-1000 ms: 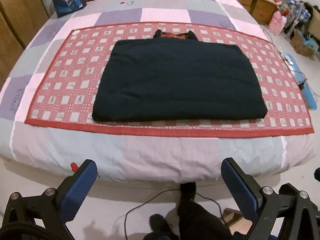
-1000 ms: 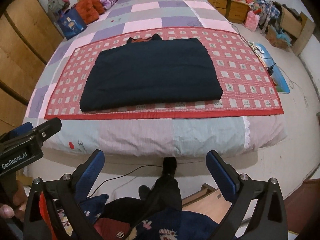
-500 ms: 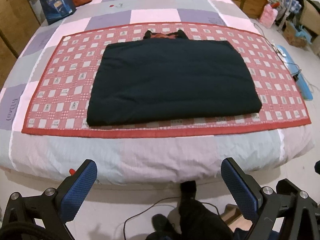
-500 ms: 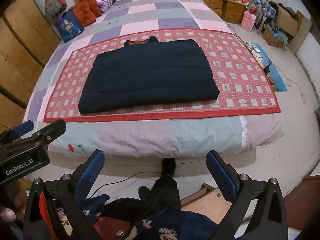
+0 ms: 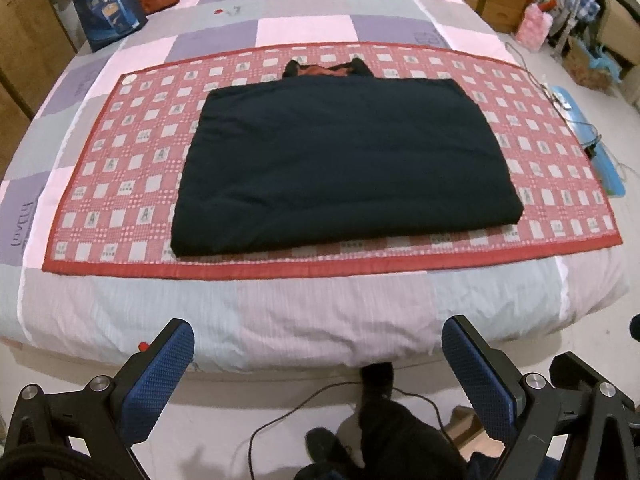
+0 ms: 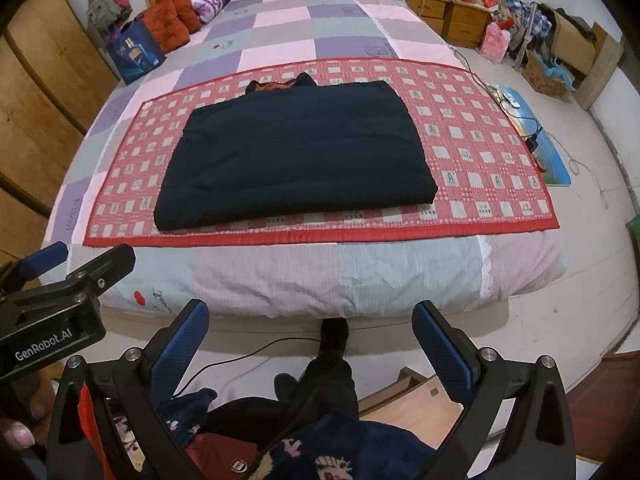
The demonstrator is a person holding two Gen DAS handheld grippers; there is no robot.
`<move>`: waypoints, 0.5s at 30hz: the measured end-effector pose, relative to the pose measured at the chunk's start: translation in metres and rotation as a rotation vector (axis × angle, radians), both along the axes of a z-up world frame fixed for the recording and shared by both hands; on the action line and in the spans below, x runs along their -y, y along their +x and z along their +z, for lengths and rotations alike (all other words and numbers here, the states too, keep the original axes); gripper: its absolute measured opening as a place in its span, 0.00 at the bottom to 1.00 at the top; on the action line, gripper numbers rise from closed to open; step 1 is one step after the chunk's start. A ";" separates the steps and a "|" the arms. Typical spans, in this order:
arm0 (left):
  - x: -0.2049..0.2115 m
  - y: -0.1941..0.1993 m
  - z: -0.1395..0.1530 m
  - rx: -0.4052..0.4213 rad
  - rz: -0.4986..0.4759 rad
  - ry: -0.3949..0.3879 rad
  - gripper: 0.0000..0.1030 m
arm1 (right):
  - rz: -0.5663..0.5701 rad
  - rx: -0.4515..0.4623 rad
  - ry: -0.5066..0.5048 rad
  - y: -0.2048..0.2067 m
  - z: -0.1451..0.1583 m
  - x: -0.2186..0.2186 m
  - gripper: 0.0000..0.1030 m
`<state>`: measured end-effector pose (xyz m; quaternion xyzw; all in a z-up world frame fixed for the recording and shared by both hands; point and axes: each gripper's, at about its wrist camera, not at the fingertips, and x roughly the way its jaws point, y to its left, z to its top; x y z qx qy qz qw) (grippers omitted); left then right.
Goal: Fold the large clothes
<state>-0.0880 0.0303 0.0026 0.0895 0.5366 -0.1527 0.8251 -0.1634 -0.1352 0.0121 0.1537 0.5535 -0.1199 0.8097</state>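
Left gripper (image 5: pixel 318 364) is spread wide with nothing in it, hanging off the foot of the bed (image 5: pixel 304 312). At 12 o'clock the dark garment (image 5: pixel 344 160) already lies as a tidy rectangle on the red checked mat (image 5: pixel 120 184), collar peeking out the far edge, so folding looks basically done. Right gripper (image 6: pixel 310 344) is also wide and empty.

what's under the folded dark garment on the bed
The folded dark garment lies on a red checked mat, which lies on the patchwork bedspread. An orange-red lining peeks out at its far edge. The layers folded inside are hidden.
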 end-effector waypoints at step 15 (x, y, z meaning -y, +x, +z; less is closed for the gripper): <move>0.007 0.006 0.000 -0.006 -0.007 0.001 0.99 | 0.001 -0.003 -0.008 0.005 -0.001 0.004 1.00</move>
